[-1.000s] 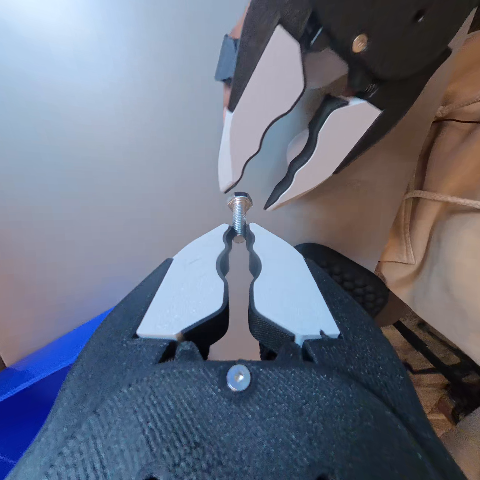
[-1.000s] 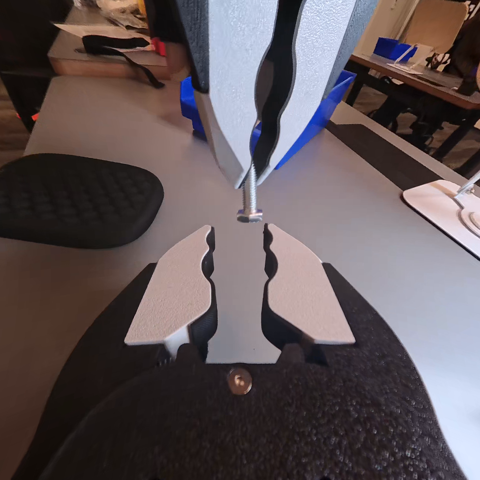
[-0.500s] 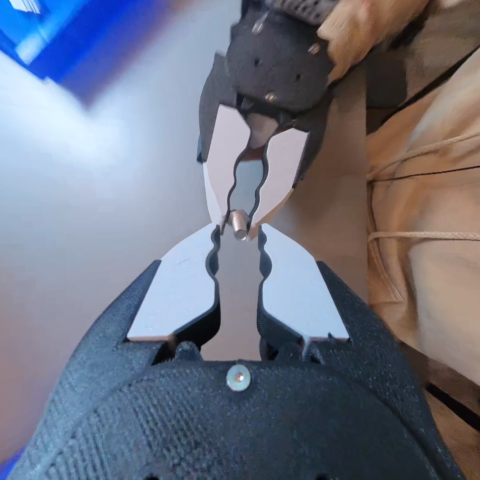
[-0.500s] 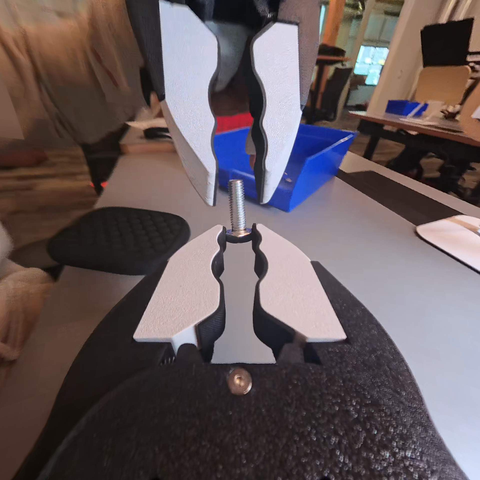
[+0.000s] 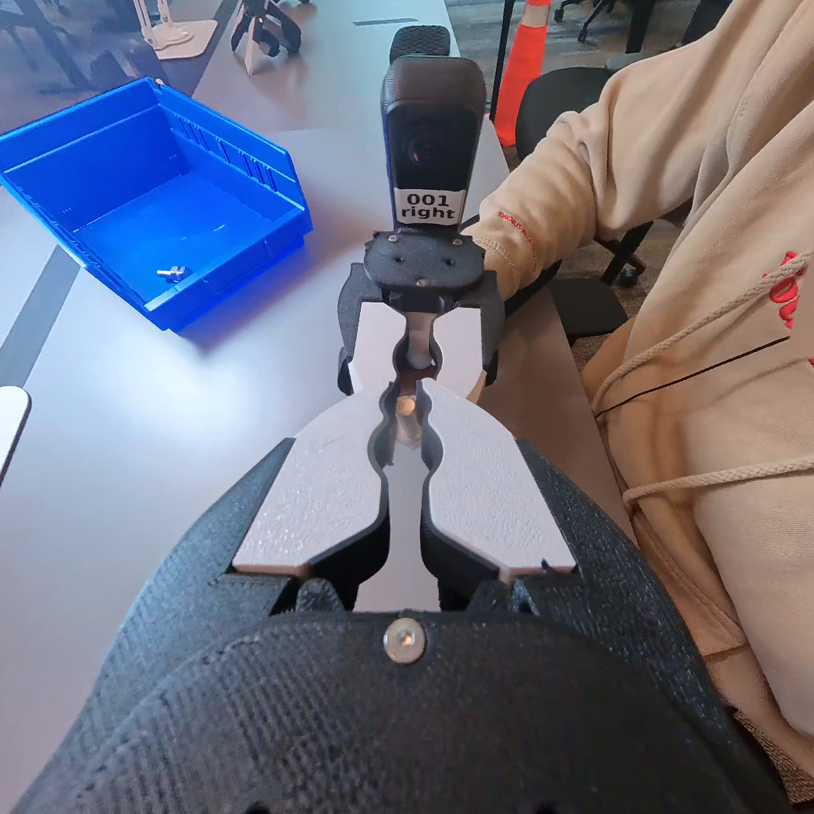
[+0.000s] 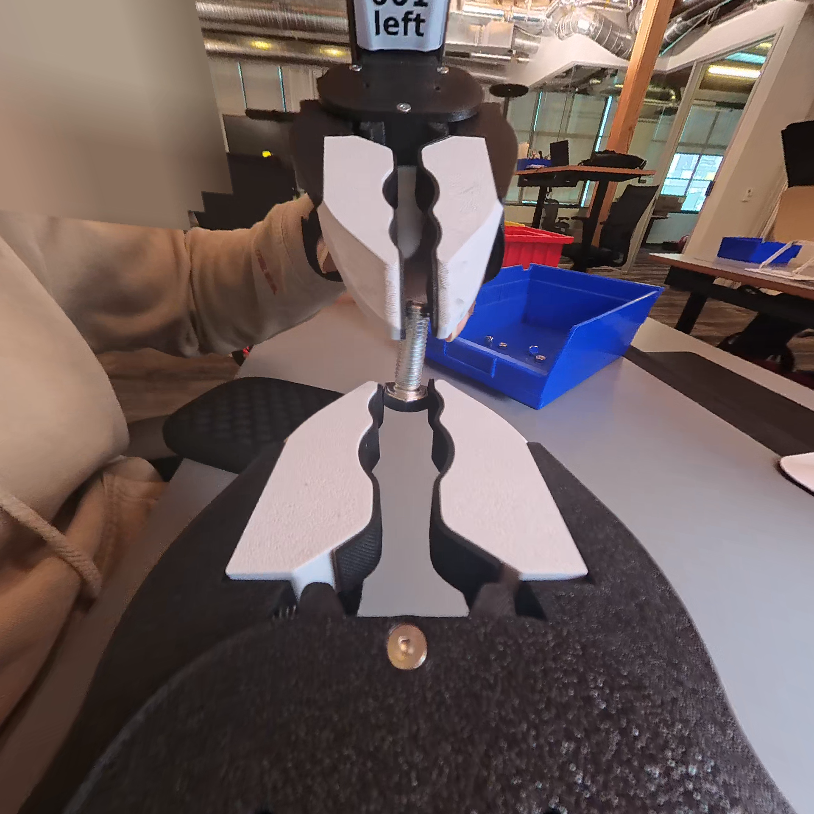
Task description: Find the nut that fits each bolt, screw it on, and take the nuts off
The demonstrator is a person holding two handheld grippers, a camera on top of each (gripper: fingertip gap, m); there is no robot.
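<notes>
Two handheld claws meet tip to tip above a grey counter [image 5: 132,418], with one bolt [image 6: 410,352] spanning the gap between them.

Right wrist view: the right claw [image 6: 407,394] pinches the bolt's hexagonal end between its white fingertips [image 6: 352,405]; whether that end is the head or a nut cannot be told. The threaded shank runs toward 12 o'clock into the left claw [image 6: 414,334], whose fingers stand nearly together around the shank's far end. A beige sleeve [image 6: 176,273] lies at 9 o'clock. A black pad [image 6: 238,418] rests on the counter just behind the right claw at 10 o'clock. A blue bin [image 6: 572,348] sits on the counter at 2 o'clock and holds several small nuts and bolts [image 6: 515,348].

Left wrist view: the bolt [image 5: 405,416] is seen end-on, clamped between the tips of the left claw [image 5: 403,396]. The right claw [image 5: 416,374] faces it from 12 o'clock, its fingers drawn in at the tips, with a camera [image 5: 434,127] mounted above. The bin [image 5: 154,202] lies at 10 o'clock with a small fastener [image 5: 173,272] inside near its front edge. An orange cone [image 5: 524,66] stands beyond the counter at 1 o'clock.
</notes>
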